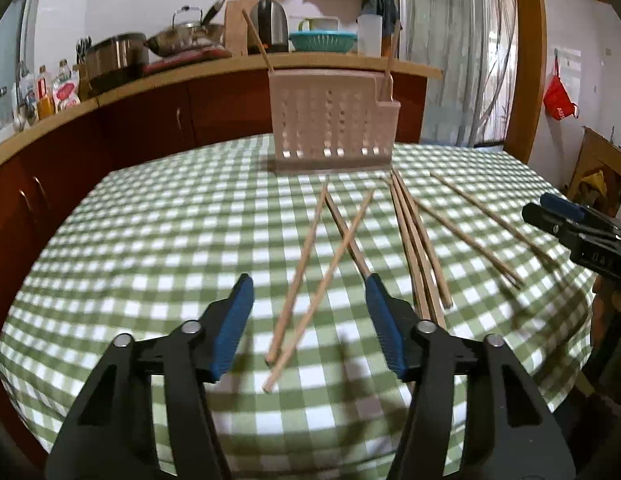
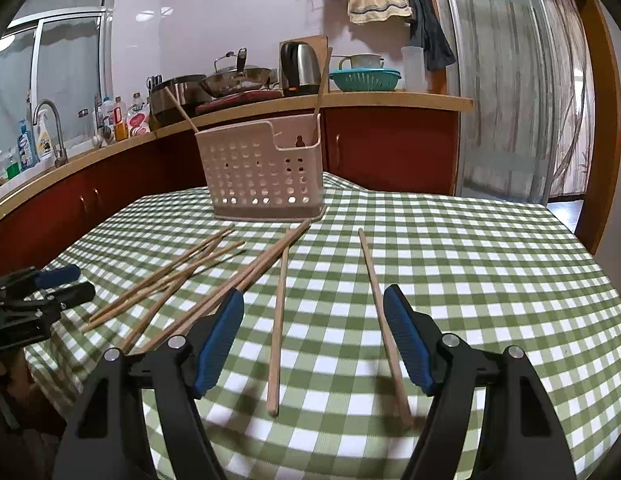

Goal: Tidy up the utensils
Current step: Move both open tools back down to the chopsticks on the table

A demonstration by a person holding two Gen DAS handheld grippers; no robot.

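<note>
A pink perforated utensil holder stands at the far side of the checked table, with a chopstick leaning in it. Several wooden chopsticks lie loose on the cloth. My left gripper is open low over the cloth, and two crossed chopsticks lie between its fingers without touching the pads. My right gripper is open too, with one chopstick between its fingers and another chopstick close beside the right finger. Each gripper shows at the edge of the other's view.
A bundle of chopsticks lies between the two grippers. Behind the table runs a wooden counter with red cabinets, pots, a kettle, a teal colander and bottles. The table edge drops off near both grippers.
</note>
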